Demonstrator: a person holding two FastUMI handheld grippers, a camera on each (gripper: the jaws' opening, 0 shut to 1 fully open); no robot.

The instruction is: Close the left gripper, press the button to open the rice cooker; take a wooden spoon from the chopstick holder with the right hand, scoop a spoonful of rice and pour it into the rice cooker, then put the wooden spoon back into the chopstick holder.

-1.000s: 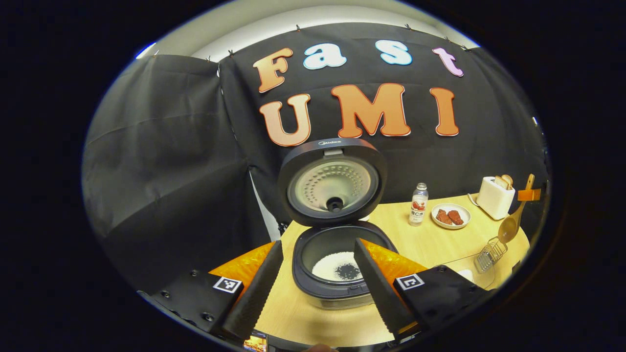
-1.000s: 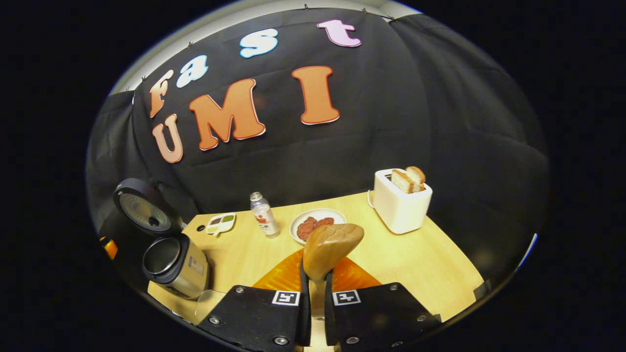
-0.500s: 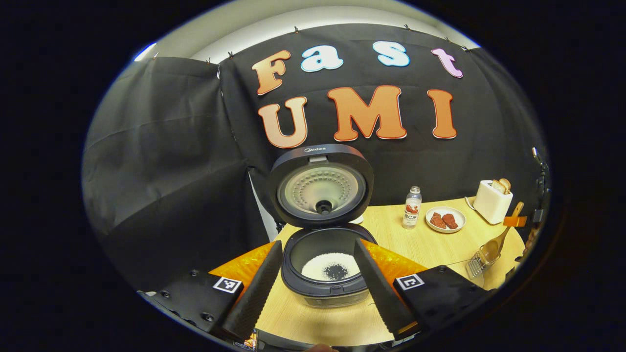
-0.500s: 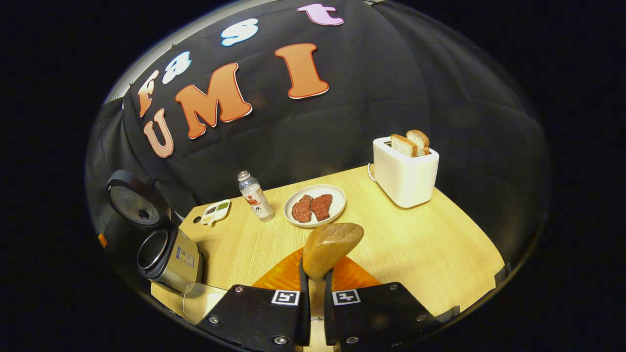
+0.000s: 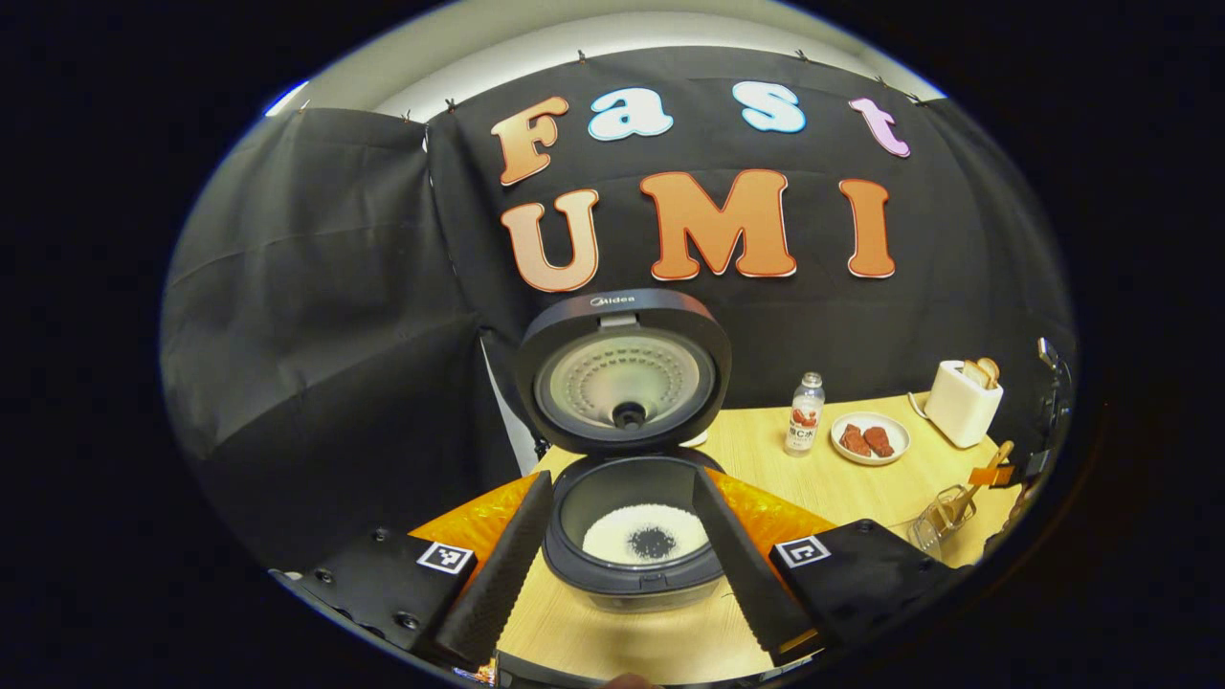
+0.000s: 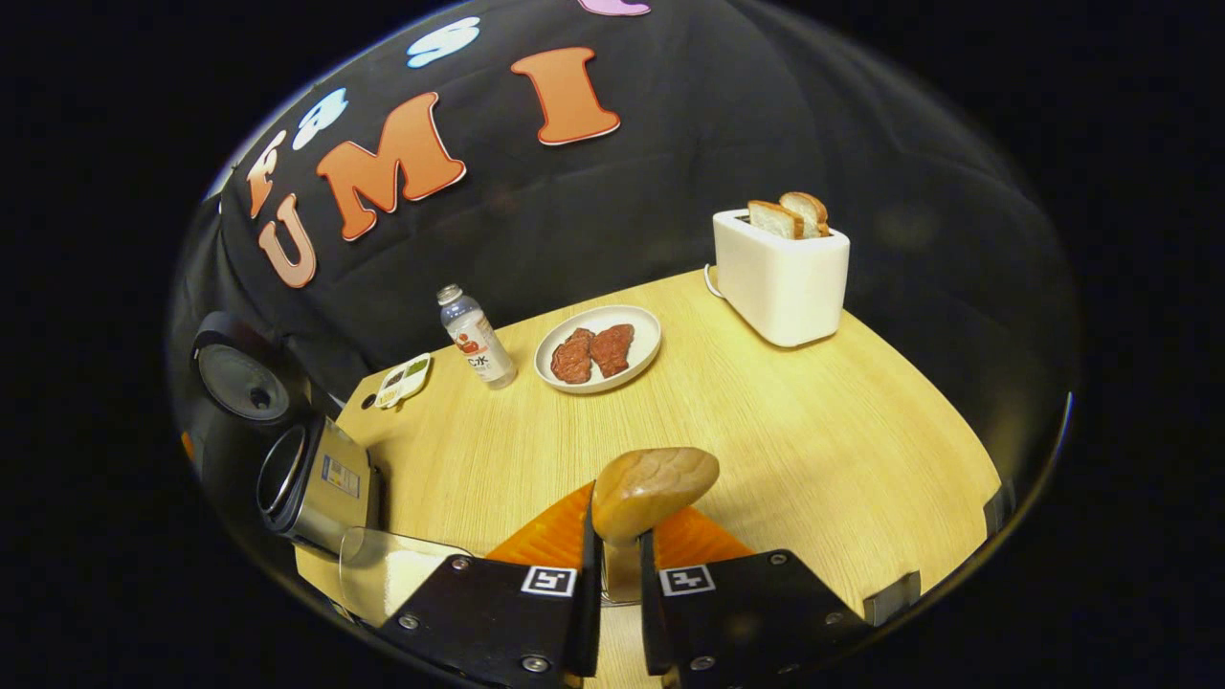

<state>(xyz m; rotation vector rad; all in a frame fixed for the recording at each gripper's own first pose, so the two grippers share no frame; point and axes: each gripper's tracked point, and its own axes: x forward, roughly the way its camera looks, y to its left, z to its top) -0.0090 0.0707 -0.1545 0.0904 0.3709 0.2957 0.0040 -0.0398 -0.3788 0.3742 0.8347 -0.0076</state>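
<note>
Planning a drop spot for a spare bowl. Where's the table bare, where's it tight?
Bare: wide table stretch between the toaster, the plate of meat and the right gripper shut on the wooden spoon. Tight: left edge, where rice cooker, glass container, small dish and bottle cluster.

The rice cooker (image 5: 627, 450) carries the brand name "Midea" on the top edge of its raised lid (image 5: 624, 371). The bottle (image 5: 805, 414), to the right of the rice cooker, bears a label with characters too small to read reliably.
</note>
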